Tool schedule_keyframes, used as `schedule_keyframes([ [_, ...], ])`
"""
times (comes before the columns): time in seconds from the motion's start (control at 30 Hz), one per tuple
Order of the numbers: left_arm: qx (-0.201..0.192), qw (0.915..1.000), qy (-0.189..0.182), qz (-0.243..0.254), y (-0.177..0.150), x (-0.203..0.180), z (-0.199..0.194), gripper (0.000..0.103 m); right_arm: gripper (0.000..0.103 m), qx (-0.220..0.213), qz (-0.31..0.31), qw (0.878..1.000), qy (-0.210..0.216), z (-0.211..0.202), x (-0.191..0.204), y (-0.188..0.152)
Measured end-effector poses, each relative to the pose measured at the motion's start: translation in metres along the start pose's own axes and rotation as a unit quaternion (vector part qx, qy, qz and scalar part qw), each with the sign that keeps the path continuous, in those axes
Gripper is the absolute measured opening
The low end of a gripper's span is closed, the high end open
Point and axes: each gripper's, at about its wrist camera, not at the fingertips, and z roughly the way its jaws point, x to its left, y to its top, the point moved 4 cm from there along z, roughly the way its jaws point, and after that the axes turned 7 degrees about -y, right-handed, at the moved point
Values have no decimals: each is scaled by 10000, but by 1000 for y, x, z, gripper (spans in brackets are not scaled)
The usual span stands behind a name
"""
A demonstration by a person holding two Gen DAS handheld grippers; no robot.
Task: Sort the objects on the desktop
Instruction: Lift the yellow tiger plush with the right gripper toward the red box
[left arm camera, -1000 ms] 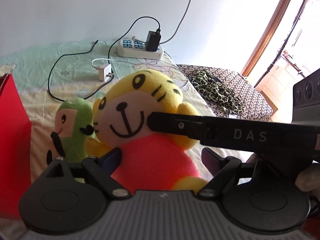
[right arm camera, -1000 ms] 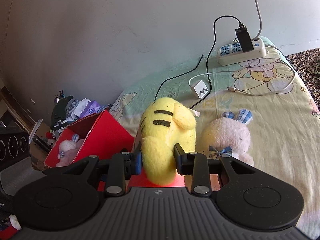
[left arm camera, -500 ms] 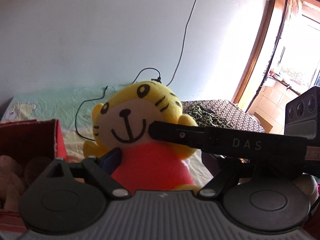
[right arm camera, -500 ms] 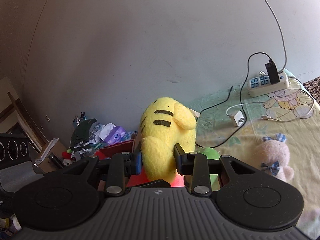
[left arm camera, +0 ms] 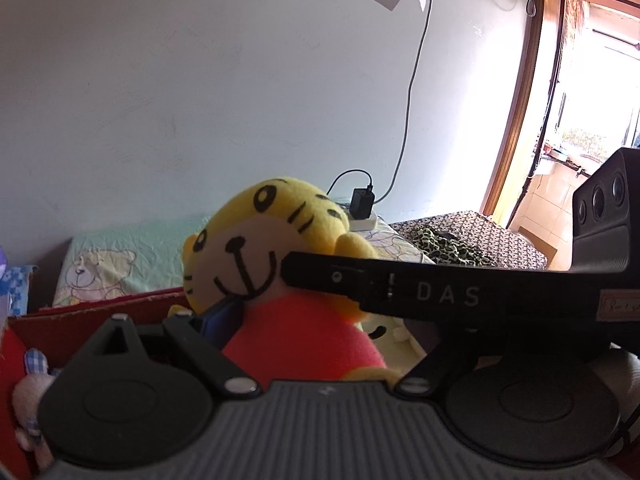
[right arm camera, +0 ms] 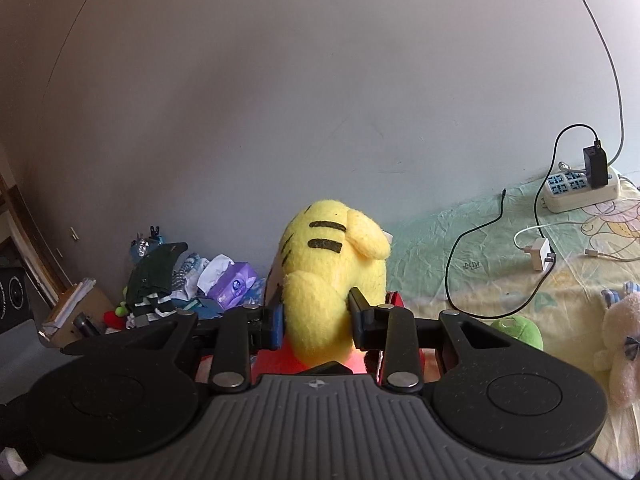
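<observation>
The bed point(right arm camera: 500, 248), the largest thing here, is covered by a crinkled pale green and yellow sheet printed with cartoon bears. On it lie a white power strip point(right arm camera: 580, 192), a white charger point(right arm camera: 540, 254) and a thin black cable point(right arm camera: 472, 264).

The red cardboard box point(left arm camera: 96, 312) stands with its top open; a pale plush with checked blue ears point(left arm camera: 32, 384) lies inside, at its left.

The yellow tiger plush point(left arm camera: 280, 264), soft and fuzzy with black stripes and a red body, is held upright in the air above the box's rim, head up, its long axis vertical and slightly tilted. Its smiling face is turned toward the left wrist camera and its striped back toward the right one.

The right claw point(right arm camera: 316, 316) is clamped on the plush at neck height, both pads pressed into the pile. The left claw point(left arm camera: 316, 320) straddles the red body; one blue pad touches it, the other finger is hidden, so the grip cannot be judged.

A green plush point(right arm camera: 520, 330) and a cream plush point(right arm camera: 620, 344) lie on the sheet.
</observation>
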Motion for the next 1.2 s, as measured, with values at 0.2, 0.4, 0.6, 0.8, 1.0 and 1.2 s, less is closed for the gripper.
schedule_keyframes([
  [0.2,302,9993,-136,-200,-20,37,15,82,34,-41,-235,9980,-593,20,9,-20],
  [0.4,569,9973,-214,-402,-36,60,28,87,34,40,-527,9947,-879,31,21,-31],
  [0.6,673,9958,-253,-566,-48,77,34,86,34,310,-826,9901,-1093,51,29,-43],
  [0.8,812,9947,-254,-573,-56,85,38,86,34,662,-731,9859,-1354,63,28,-53],
  [1.0,892,9927,-404,-703,-61,91,45,88,35,781,-675,9837,-1474,71,25,-56],
  [1.2,1052,9912,-374,-716,-64,94,57,92,37,863,-385,9852,-1428,77,15,-57],
])
